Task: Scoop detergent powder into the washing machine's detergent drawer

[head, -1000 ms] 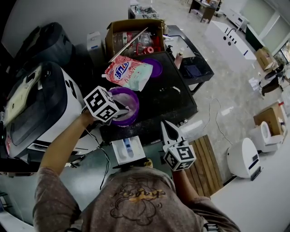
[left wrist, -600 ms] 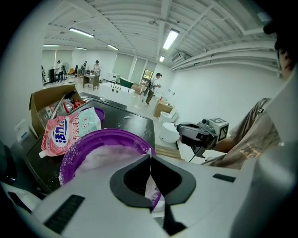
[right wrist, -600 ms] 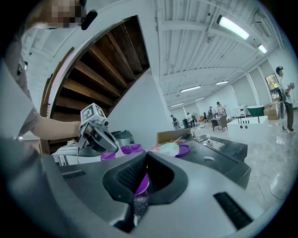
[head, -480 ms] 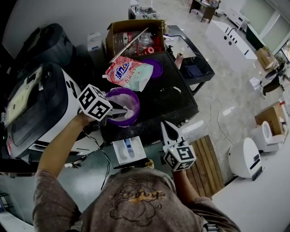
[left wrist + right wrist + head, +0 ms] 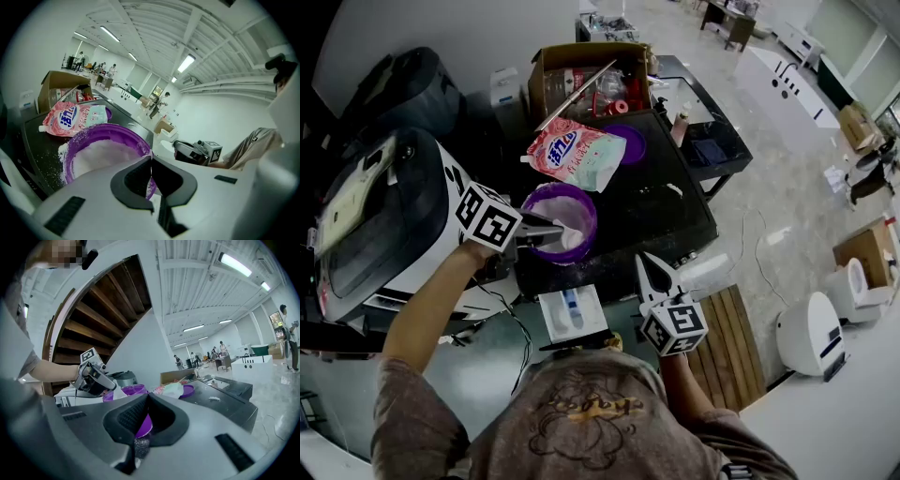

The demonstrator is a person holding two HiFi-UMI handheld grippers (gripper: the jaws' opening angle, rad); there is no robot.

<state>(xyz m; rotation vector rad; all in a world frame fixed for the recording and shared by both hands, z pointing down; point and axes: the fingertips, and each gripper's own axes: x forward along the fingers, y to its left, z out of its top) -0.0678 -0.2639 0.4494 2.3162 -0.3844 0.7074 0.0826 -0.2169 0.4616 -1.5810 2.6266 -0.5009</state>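
Status, by judgement: loading stage only. No delivery into the drawer evident, so the whole transfer remains.

Nearest: right gripper (image 5: pixel 645 267), jaws pressed together on nothing, parked low beside the bench edge. Just left of it, detergent drawer (image 5: pixel 551 319): shallow white plastic tray with a blue insert down the middle, sitting below the bench edge. Cannot tell whether any powder lies in it.

Next: left gripper (image 5: pixel 546 230), jaws pinching the thin handle of a white plastic scoop (image 5: pixel 569 236), scoop head over the purple bowl (image 5: pixel 108 128). Contact with the contents not resolvable. Bowl round, glossy plastic with a thick rim, holding fine white powder (image 5: pixel 101 157) banked to one side. Loose grains on the rim and on the matte black bench (image 5: pixel 656 216) beside it.

To the left: washing machine (image 5: pixel 384 234), rounded white body, dark top panel.

Farther: detergent pouch (image 5: pixel 575 155), soft pink and pale-green film, lying flat and creased near the bowl. Partly behind it, a flat purple lid (image 5: pixel 631 142). Farthest: open brown cardboard box (image 5: pixel 546 70), contents jumbled.

Remaining: lift a loaded scoop, carry it level down to the drawer, tip it in. Fine powder likely to spill on any tilt.
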